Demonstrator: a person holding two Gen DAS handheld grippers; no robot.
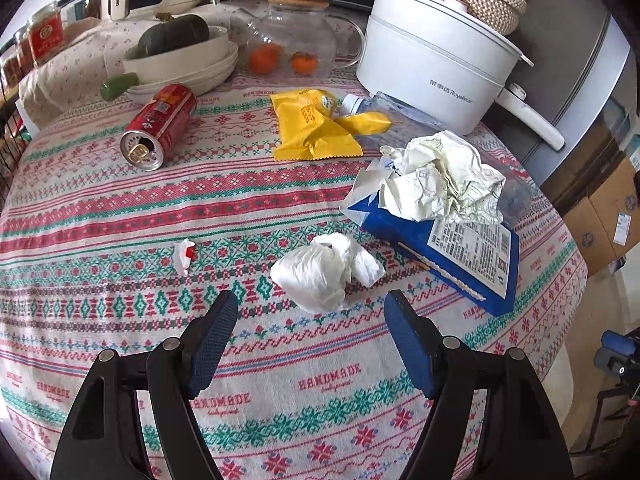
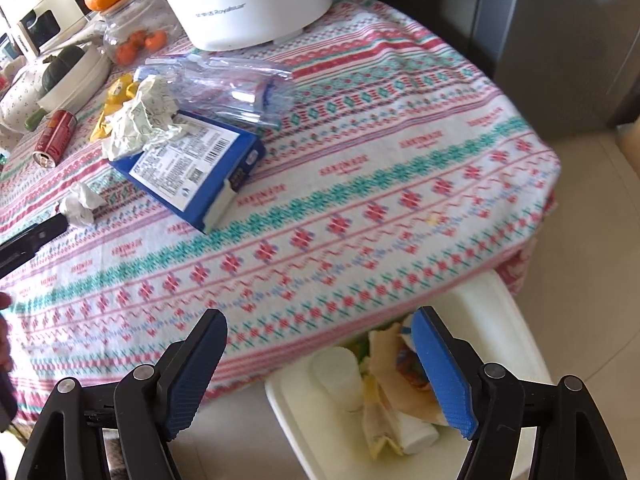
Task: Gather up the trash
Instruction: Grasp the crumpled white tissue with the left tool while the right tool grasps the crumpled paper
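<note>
Now, tissue next, bin waiting.
Left wrist: left gripper fingers spread, empty, near the crumpled tissue on the tabletop; soft folds might slip. Right wrist: right gripper fingers spread, empty, above the bin.

Both views look down, sharing the blue box.
</note>
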